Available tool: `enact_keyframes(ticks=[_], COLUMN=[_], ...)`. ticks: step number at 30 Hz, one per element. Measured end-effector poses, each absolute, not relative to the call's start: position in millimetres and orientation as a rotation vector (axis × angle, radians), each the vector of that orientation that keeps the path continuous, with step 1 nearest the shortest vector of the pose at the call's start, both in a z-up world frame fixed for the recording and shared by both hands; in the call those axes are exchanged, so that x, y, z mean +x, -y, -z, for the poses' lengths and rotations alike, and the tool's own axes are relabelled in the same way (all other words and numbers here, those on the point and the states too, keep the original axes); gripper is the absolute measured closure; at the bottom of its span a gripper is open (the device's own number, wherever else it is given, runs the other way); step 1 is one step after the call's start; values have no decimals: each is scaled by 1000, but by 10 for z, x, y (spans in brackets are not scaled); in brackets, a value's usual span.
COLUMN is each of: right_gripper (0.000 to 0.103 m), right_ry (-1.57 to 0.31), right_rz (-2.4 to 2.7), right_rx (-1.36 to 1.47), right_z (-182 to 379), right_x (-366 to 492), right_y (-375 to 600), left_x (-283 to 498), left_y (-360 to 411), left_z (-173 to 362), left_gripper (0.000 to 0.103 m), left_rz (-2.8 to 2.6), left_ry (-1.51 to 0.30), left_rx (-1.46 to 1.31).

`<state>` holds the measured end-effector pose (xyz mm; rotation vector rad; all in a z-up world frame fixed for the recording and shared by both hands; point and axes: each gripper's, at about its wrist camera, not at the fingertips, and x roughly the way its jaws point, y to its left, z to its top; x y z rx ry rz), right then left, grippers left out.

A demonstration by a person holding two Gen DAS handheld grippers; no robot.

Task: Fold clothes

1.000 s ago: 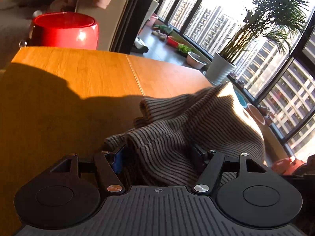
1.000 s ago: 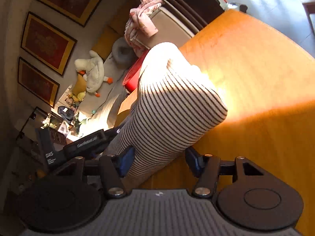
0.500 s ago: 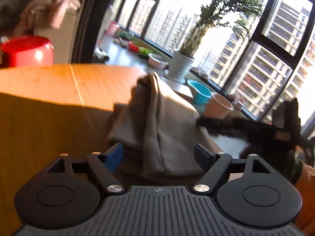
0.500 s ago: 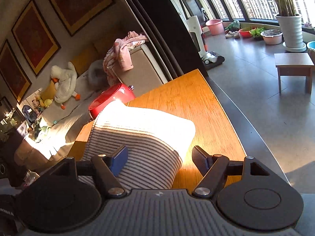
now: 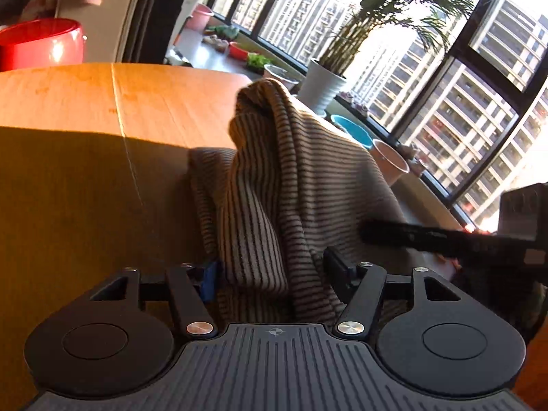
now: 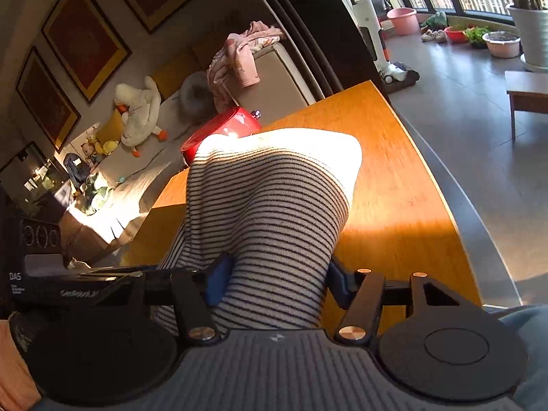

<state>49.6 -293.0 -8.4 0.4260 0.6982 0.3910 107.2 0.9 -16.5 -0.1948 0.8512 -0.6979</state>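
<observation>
In the left wrist view, the left gripper (image 5: pixel 274 270) has its two fingers set around a bunched fold of the striped sweater (image 5: pixel 294 185); the cloth hides the fingertips, so whether they truly pinch it cannot be told. The sweater rises in a peak above the wooden table (image 5: pixel 85 109) and covers the table's right part. A dark blurred bar, the right gripper (image 5: pixel 445 239), crosses from the right edge close to the cloth; its fingers are cut off here. Beyond the table stand a red pot (image 5: pixel 41 44), a potted plant (image 5: pixel 325 82) and a blue basin (image 5: pixel 352 130) partly hidden behind the sweater. In the right wrist view, the right gripper (image 6: pixel 274 281) has its fingers pressed against both sides of the sweater (image 6: pixel 270 198), gripping a thick roll of it lifted over the table (image 6: pixel 387 171). The cloth blocks most of the red pot (image 6: pixel 222 130). A stuffed duck (image 6: pixel 140 109) and pink clothes (image 6: pixel 243 54) lie on the sofa (image 6: pixel 277 78) behind.
</observation>
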Motion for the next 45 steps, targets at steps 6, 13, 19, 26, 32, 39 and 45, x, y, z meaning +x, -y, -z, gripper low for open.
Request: enact_keyframes(ticks=[6, 13, 19, 26, 32, 39, 45], right_gripper=[44, 40, 40, 33, 34, 92, 93], right_ry=[-666, -661, -643, -384, -344, -427, -449], right_rz=[-328, -341, -282, -292, -289, -280, -452], right_rx=[256, 112, -1, -232, -428, -291, 143], right_z=[-67, -149, -189, -579, -254, -243, -745], right_x=[438, 294, 132, -390, -323, -175, -158], right_y=[3032, 2848, 2735, 2207, 1564, 1822, 2301], left_x=[804, 746, 781, 822, 899, 926, 931], left_y=[248, 168, -12, -223, -341, -256, -171], left_z=[202, 170, 142, 110, 164, 237, 266], left_gripper=[36, 33, 34, 51, 58, 68, 73], left_rz=[740, 695, 644, 583, 561, 622, 635], left_ry=[-850, -836, -817, -794, -822, -862, -869], left_rx=[-155, -160, -208, -264, -346, -397, -385])
